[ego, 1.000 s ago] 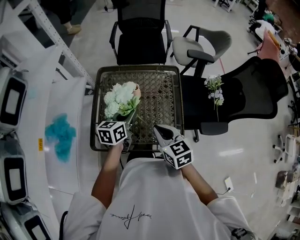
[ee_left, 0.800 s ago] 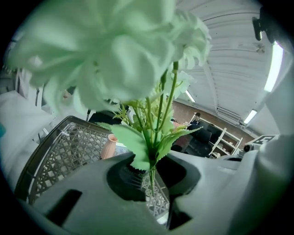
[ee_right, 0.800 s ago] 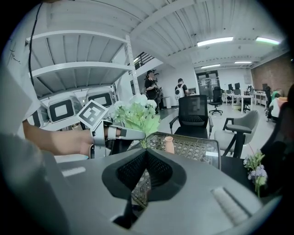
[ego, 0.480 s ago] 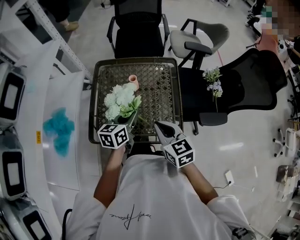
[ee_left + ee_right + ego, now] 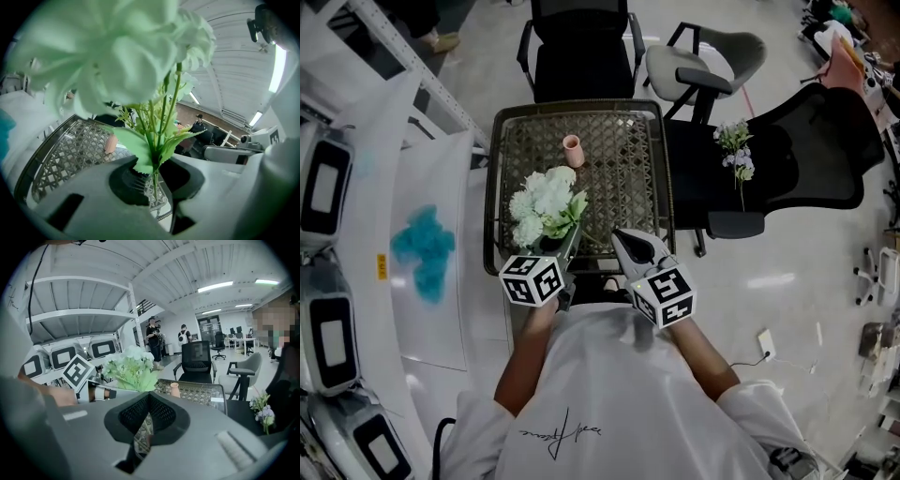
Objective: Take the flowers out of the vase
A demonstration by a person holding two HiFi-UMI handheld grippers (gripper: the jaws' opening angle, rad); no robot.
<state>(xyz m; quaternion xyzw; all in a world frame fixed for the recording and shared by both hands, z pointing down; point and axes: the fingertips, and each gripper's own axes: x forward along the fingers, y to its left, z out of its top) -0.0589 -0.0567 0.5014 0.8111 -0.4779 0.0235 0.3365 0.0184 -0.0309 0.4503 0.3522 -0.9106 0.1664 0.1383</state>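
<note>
My left gripper (image 5: 564, 247) is shut on the green stems of a bunch of white flowers (image 5: 546, 202) and holds it over the near part of the mesh table (image 5: 493, 187). In the left gripper view the stems (image 5: 154, 180) run down between the closed jaws and the blooms (image 5: 117, 51) fill the top. The small pink vase (image 5: 572, 150) stands upright farther back on the table, apart from the bunch, and it also shows as the vase (image 5: 111, 144) beyond the leaves. My right gripper (image 5: 625, 240) hovers at the table's near edge, shut, with nothing in it (image 5: 149, 397).
A second flower sprig (image 5: 736, 159) lies on the black chair (image 5: 806, 169) right of the table. A black chair (image 5: 578, 56) and a grey chair (image 5: 703, 75) stand behind it. White shelving with machines (image 5: 356, 234) runs along the left.
The left gripper has drawn the flower bunch toward me, away from the vase. The vase, hidden behind the blooms before, now stands in plain sight. The right gripper has hardly moved.
</note>
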